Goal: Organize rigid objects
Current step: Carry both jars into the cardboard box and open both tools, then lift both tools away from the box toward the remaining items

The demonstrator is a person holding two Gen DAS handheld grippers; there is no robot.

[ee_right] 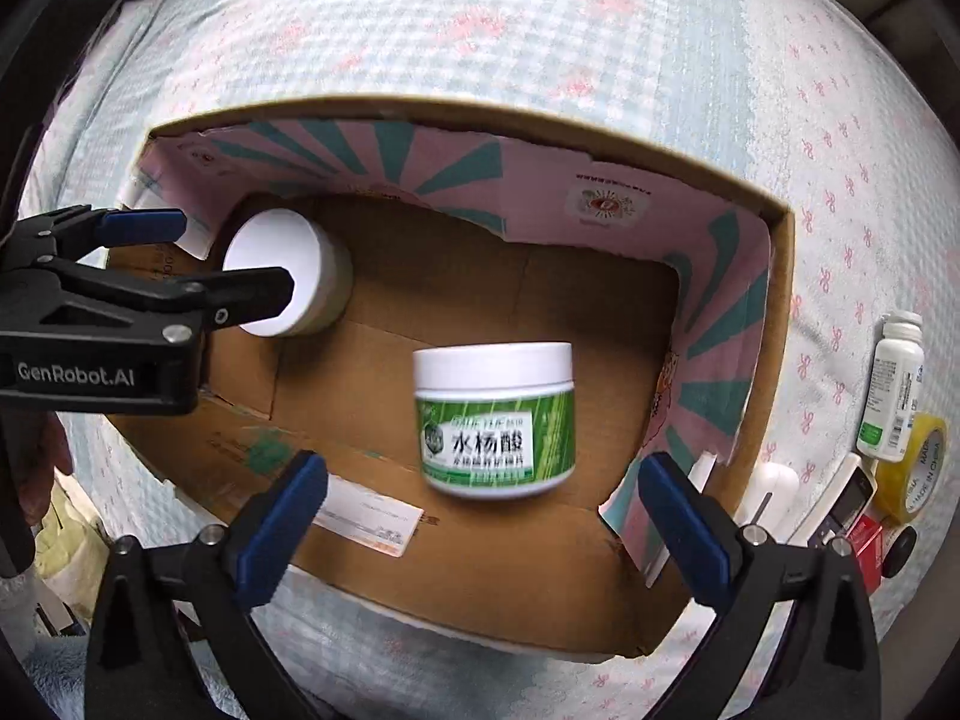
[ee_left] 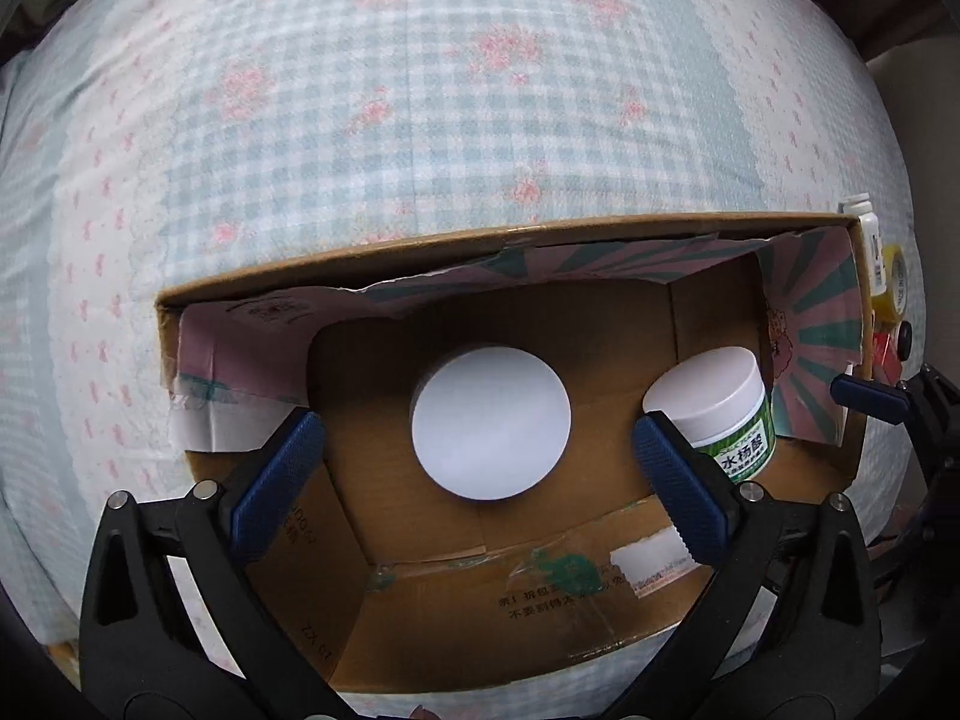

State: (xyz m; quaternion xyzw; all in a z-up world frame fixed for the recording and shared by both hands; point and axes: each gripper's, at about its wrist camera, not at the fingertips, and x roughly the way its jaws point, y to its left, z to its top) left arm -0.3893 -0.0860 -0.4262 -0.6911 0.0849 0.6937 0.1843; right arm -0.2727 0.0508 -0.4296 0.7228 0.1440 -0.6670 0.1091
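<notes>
**Two jars in the cardboard box, both grippers spread and holding nothing**

The cardboard box (ee_left: pixel 480 240) lies open on a checked bedsheet (ee_left: pixel 420 90), and everything else is placed from it. Its flaps are folded inward, showing pink-and-teal print along the far and right walls. Two things stand on its brown floor. A plain white jar (ee_left: pixel 491 423) sits toward the left end of the box, its flat round lid facing up. A green-labelled jar (ee_right: pixel 495 420) with a white screw lid and Chinese lettering stands upright toward the right half, apart from the white jar, with bare cardboard between them. Its outline is slightly blurred in the right wrist view.

The left gripper (ee_left: pixel 480 462) hangs above the box's left part, its blue pads wide apart on either side of the white jar and touching neither jar; the right pad overlaps the green jar only in the line of sight. In the right wrist view this same tool reaches in from the box's left edge, over the white jar. The right gripper (ee_right: pixel 483 516) is over the box's near edge, fingers wide apart, with the green jar centred beyond the gap and not touched.

Open floor remains in the box's middle, far right corner and near strip, where a white shipping label (ee_right: pixel 366 519) is stuck.

Outside the box's right wall, on the sheet, lie a white pill bottle (ee_right: pixel 894 384), a roll of yellow tape (ee_right: pixel 918 468) and a few smaller items, crowded against that side.
</notes>
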